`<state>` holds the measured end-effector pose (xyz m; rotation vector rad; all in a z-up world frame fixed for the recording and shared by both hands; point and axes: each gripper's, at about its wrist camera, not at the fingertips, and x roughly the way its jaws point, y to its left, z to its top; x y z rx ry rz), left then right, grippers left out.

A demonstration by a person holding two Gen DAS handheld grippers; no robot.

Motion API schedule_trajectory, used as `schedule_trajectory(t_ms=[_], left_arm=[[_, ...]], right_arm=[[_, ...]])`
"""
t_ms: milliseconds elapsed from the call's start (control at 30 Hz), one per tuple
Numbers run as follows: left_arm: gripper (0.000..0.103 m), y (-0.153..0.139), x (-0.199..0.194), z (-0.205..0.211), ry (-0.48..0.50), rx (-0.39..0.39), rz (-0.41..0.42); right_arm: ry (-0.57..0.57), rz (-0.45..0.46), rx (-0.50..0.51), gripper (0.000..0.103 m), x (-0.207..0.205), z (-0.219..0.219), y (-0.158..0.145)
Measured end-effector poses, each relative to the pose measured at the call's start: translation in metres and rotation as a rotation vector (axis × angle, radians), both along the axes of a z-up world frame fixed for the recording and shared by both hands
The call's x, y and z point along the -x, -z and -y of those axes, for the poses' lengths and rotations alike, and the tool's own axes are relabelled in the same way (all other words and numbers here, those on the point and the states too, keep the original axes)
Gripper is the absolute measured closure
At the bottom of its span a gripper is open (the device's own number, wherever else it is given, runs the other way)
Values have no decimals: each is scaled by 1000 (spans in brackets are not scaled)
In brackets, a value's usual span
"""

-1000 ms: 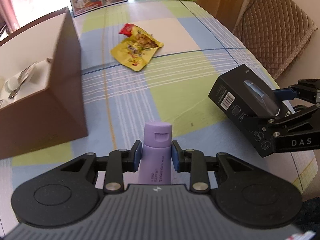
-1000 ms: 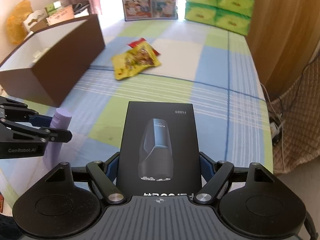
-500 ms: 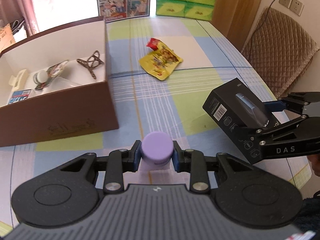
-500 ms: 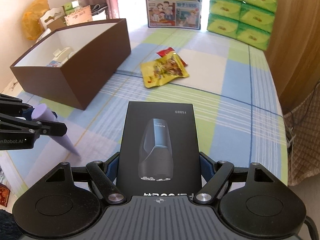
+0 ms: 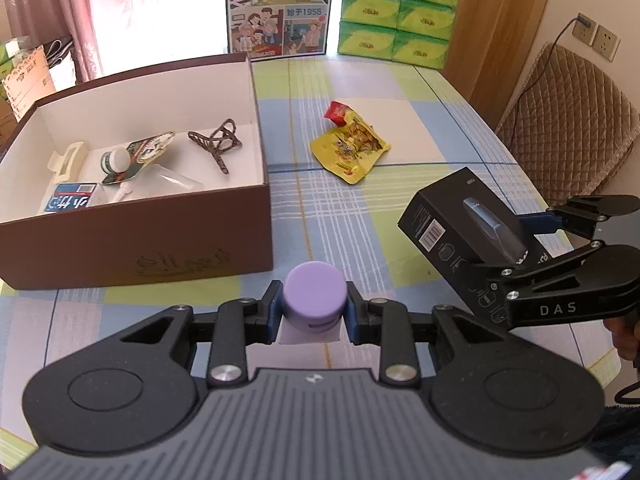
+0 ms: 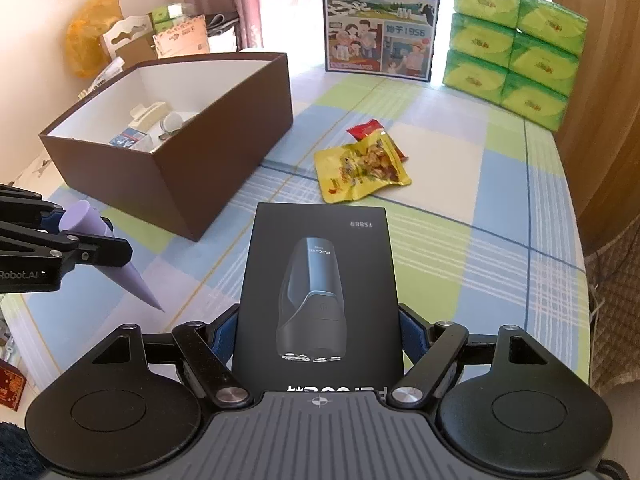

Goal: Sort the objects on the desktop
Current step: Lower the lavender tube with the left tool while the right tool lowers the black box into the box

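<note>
Both grippers sit higher above the desk (image 5: 192,316) than a second ago, and more of the brown box (image 5: 168,236) interior shows now. Left gripper (image 5: 314,312) jaws are clamped on the purple tube (image 5: 315,295), cap end toward the camera, tube tilted with its flat tail pointing down to the desk in the right view (image 6: 120,264). Right gripper (image 6: 318,336) jaws are spread wide and pinch the black shaver box (image 6: 320,292) by its two long sides, box held off the desk; from the left view it hangs right of the left jaws (image 5: 460,220). Brown box lies ahead-left of the left jaws, open, with a hair clip (image 5: 218,144), a white clip (image 5: 66,160), a small blue pack (image 5: 70,202) and a pouch (image 5: 138,154) inside. Yellow snack bag (image 6: 360,170) lies flat on the desk, ahead of the right jaws, well apart from both. Green tissue packs (image 6: 516,44) and a milk carton (image 6: 380,16) stand at the far edge.
</note>
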<state>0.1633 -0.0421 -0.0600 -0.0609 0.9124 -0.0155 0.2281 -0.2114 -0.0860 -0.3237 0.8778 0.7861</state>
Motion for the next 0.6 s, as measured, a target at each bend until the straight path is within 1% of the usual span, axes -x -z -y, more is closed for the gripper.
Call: schedule_trajectory(t_ms=[300,433,600], left_arm=[[77,-14,7,-15,-26,4,33],[77,-28,13,-26,-44,9,65],[77,-53,22,-46,-75,3,123]], right_arm=[[-10,12,-14,27,-1,-12,-8],[-15,26,-39,27,-4,-19,-19],[-44,46,-92,27,-6,-36,-38]])
